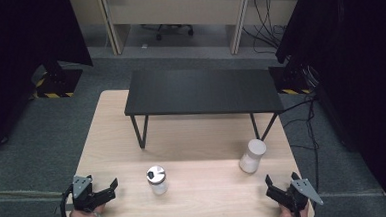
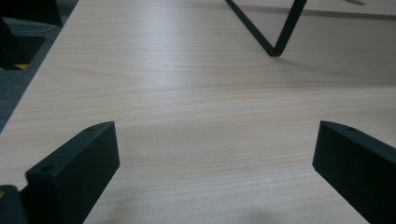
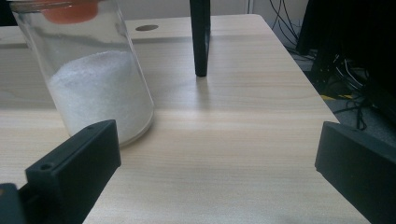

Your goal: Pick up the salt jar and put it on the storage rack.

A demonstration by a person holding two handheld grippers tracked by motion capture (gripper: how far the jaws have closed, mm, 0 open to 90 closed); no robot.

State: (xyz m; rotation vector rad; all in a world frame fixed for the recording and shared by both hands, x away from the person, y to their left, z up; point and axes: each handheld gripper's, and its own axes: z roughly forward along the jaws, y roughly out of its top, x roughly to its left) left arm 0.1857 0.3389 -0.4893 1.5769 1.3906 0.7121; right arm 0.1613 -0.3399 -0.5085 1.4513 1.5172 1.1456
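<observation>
Two jars stand on the light wooden table [image 1: 192, 138]. A small glass jar with a metal lid [image 1: 157, 179] is at front centre. A taller jar holding white powder [image 1: 252, 156] is at the right; in the right gripper view this jar [image 3: 100, 88] rises just beyond the left jaw, with something orange at its top. My left gripper [image 1: 105, 185] rests at the front left corner, open, to the left of the small jar. In its own view the left gripper [image 2: 217, 130] spans bare wood. My right gripper [image 1: 281, 178] is at the front right, open [image 3: 218, 128], holding nothing.
A low black shelf on hairpin legs [image 1: 202, 90] stands across the back half of the table. One leg [image 2: 275, 42] is ahead of the left gripper, and another leg [image 3: 200, 37] stands beyond the powder jar. Cables [image 1: 309, 127] hang off the right edge.
</observation>
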